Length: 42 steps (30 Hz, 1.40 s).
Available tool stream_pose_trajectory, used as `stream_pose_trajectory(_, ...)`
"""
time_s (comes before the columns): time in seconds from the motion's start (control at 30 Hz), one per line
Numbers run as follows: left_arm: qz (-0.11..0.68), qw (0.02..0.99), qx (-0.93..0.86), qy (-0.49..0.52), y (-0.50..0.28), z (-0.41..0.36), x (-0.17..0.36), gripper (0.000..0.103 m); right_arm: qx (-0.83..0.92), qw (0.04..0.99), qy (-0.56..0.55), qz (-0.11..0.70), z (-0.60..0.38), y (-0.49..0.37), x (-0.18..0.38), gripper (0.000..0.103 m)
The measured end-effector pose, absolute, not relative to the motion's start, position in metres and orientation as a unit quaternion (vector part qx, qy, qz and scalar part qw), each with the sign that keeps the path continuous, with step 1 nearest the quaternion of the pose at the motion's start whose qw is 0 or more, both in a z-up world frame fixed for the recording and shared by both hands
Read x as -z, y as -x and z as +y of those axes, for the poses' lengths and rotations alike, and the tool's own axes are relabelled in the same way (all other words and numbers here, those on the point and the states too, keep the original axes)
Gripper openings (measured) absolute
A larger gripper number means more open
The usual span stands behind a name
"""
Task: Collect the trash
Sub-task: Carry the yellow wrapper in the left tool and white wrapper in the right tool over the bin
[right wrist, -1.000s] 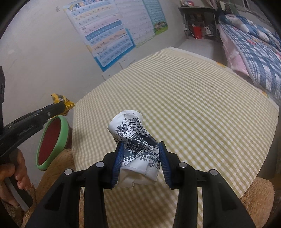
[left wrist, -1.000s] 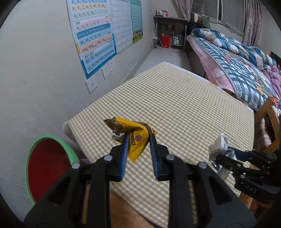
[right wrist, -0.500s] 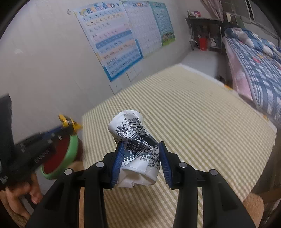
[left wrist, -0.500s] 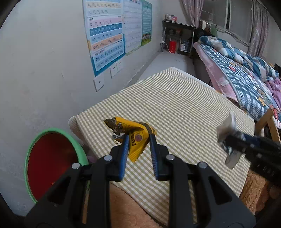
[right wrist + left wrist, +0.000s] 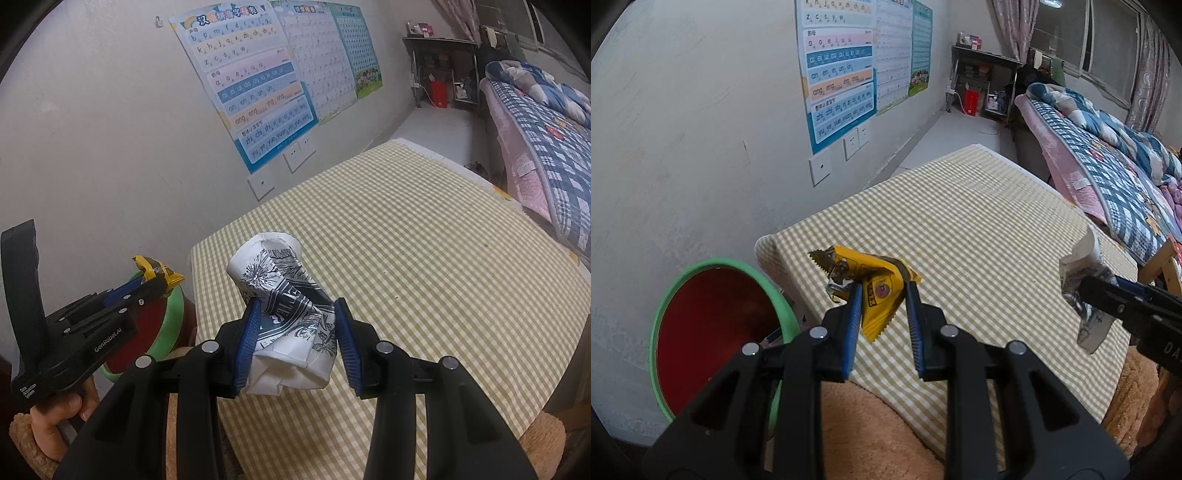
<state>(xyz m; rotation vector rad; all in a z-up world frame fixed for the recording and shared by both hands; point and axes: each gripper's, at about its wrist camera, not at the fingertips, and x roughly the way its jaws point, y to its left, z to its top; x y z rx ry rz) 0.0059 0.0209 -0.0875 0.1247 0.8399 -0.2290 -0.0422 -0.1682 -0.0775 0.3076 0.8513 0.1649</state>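
Observation:
My left gripper (image 5: 882,295) is shut on a yellow snack wrapper (image 5: 875,280) and holds it in the air above the near left corner of the checked table (image 5: 979,229). A bin with a green rim and red inside (image 5: 701,332) stands low at the left, beside the table. My right gripper (image 5: 295,314) is shut on a crushed white paper cup with black print (image 5: 288,306), held above the table's near edge. In the right wrist view the left gripper (image 5: 162,280) with the wrapper (image 5: 155,271) sits over the bin (image 5: 170,317). The cup also shows in the left wrist view (image 5: 1082,284).
A wall with posters (image 5: 842,74) and sockets runs along the left. A bed with a blue checked quilt (image 5: 1115,162) stands to the right of the table. A desk (image 5: 986,85) is at the far end. A brown fuzzy seat (image 5: 879,435) lies below the grippers.
Both grippers have pulled back and to the left with their trash. The bin now shows larger in the left wrist view, and the left gripper sits closer to it.

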Motion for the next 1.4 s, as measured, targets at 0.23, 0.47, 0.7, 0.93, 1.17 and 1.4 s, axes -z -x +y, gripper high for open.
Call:
stream_pose_trajectory(0.23,0.411,0.903,0.106,-0.061,-0.009,0.027,0.091,0.023,-0.086,0.894,-0.143,0.415,-0.160,0.038,0.078,0.041)
stream_pose_trajectory(0.47,0.413,0.904,0.099,-0.060,-0.011,0.034,0.093,0.023,-0.096,0.892,-0.140,0.420,-0.151,0.034,0.079,0.041)
stream_pose_trajectory(0.7,0.418,0.902,0.093,-0.058,-0.012,0.039,0.097,0.023,-0.102,0.889,-0.140,0.425,-0.147,0.034,0.082,0.041)
stream_pose_trajectory(0.93,0.419,0.901,0.092,-0.056,-0.014,0.040,0.099,0.023,-0.102,0.887,-0.140,0.429,-0.145,0.032,0.085,0.041)
stream_pose_trajectory(1.17,0.424,0.900,0.090,-0.048,-0.018,0.046,0.103,0.023,-0.103,0.885,-0.133,0.435,-0.138,0.029,0.087,0.041)
stream_pose_trajectory(1.4,0.426,0.900,0.085,-0.042,-0.018,0.051,0.104,0.023,-0.106,0.883,-0.132,0.439,-0.134,0.028,0.090,0.041)
